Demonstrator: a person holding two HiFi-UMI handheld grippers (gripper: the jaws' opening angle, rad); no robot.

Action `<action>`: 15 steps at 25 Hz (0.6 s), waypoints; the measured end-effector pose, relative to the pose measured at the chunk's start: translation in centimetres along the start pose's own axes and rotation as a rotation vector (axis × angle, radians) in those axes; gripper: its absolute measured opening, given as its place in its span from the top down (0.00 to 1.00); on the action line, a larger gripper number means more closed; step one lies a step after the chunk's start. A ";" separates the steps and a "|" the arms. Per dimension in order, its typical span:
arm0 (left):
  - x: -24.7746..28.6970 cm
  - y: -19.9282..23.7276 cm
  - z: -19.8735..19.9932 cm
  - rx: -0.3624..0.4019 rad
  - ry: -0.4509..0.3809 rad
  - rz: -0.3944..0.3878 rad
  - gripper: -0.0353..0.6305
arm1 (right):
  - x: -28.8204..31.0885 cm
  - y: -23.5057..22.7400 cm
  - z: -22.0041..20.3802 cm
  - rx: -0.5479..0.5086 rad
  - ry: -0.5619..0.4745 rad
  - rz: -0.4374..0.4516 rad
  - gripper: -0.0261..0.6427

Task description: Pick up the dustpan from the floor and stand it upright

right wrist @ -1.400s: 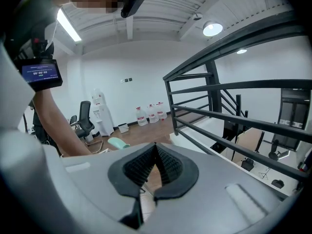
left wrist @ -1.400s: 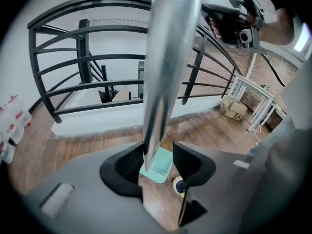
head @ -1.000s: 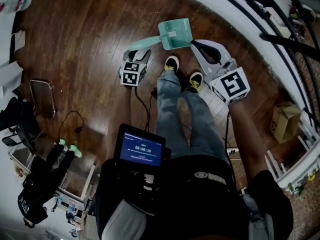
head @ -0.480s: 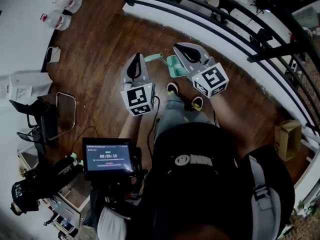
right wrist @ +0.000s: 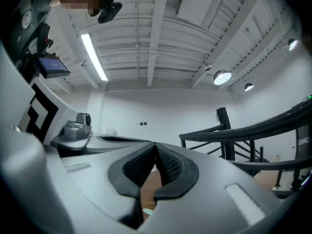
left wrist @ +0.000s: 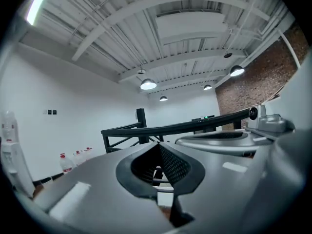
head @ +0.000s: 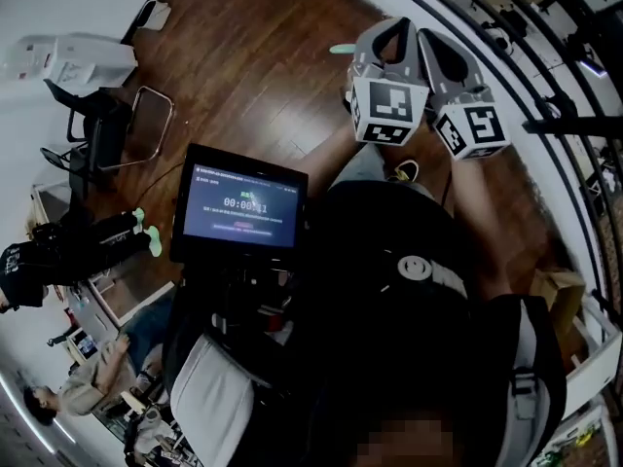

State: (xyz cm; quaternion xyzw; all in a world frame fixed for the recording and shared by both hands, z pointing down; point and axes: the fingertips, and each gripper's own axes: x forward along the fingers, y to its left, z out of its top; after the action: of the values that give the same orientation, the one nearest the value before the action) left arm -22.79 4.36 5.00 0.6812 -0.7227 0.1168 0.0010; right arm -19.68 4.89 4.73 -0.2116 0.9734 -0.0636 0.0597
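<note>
Mint-green is all I get of the dustpan (head: 342,50): just a sliver over the wood floor (head: 253,56), upper middle of the head view, just left of my left hand-held gripper (head: 393,29). The rest is hidden behind the rig, so I can't tell how it's standing. Both tools sit side by side at the top of the frame. The left one's jaws are pressed together on nothing. The right hand-held gripper (right wrist: 155,143) is the same, pads meeting, with a mint speck showing low through the gap beneath them.
</note>
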 end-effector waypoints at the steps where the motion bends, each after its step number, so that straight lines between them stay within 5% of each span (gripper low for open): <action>1: 0.1 0.1 0.2 0.007 -0.005 0.013 0.92 | 0.2 -0.1 -0.3 0.007 0.004 -0.004 0.96; 15: 0.5 1.8 1.0 -0.007 -0.027 0.088 0.92 | 2.0 -0.3 0.5 0.022 -0.039 0.024 0.97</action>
State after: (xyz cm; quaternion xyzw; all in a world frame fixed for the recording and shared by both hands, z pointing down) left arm -24.41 3.82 3.80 0.6503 -0.7522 0.1053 -0.0115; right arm -21.35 3.76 4.09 -0.2007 0.9738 -0.0692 0.0817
